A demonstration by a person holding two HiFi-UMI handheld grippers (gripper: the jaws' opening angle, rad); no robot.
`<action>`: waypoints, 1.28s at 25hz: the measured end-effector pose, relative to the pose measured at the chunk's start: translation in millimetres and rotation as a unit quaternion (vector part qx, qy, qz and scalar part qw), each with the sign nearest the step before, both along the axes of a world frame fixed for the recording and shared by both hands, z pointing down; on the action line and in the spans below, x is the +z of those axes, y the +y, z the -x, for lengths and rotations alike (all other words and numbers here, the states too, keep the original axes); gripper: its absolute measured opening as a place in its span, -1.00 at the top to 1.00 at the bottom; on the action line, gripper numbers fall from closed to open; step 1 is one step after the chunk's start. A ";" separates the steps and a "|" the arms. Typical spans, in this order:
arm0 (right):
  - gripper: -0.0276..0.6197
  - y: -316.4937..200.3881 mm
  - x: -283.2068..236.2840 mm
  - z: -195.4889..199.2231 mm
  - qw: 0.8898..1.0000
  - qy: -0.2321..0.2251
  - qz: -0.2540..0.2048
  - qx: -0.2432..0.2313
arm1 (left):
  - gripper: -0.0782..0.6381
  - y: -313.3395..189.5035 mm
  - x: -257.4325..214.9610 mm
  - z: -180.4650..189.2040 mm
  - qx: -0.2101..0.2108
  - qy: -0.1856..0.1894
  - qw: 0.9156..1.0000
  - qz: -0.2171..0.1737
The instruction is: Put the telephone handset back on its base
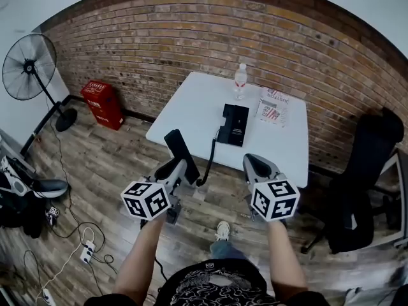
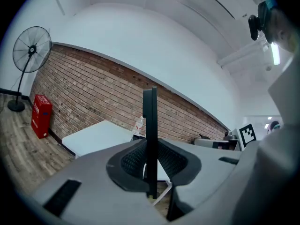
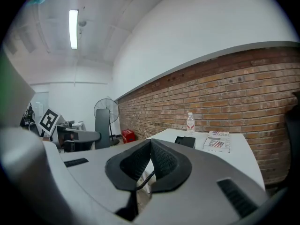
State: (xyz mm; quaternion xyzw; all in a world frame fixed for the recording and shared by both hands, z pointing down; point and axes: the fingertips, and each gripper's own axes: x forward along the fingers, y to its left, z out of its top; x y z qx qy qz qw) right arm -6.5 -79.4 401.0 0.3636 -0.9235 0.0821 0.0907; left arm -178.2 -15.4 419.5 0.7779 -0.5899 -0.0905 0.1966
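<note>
My left gripper (image 1: 178,166) is shut on the black telephone handset (image 1: 180,148) and holds it in the air off the white table's (image 1: 191,110) front left corner. In the left gripper view the handset (image 2: 150,125) stands edge-on and upright between the pads. A coiled cord (image 1: 209,160) runs from the handset up to the black telephone base (image 1: 233,124), which lies near the middle of the table. My right gripper (image 1: 256,166) hovers before the table's front edge, shut with nothing in it; its pads (image 3: 161,161) meet.
A water bottle (image 1: 240,80) and a printed booklet (image 1: 274,105) lie behind the base near the brick wall. A black office chair (image 1: 363,183) stands at the right. A floor fan (image 1: 29,65), a red box (image 1: 102,104) and floor cables (image 1: 86,250) are at the left.
</note>
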 end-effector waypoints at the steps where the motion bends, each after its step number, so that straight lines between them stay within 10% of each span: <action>1: 0.91 -7.7 0.8 1.0 1.000 -0.001 0.001 0.000 | 0.58 -7.7 1.0 0.7 0.001 -0.001 1.000 0.002; 32: 0.91 -262.3 25.4 14.1 0.999 -0.014 0.038 -0.016 | 0.58 -257.6 36.6 -16.4 0.066 -0.003 0.995 0.068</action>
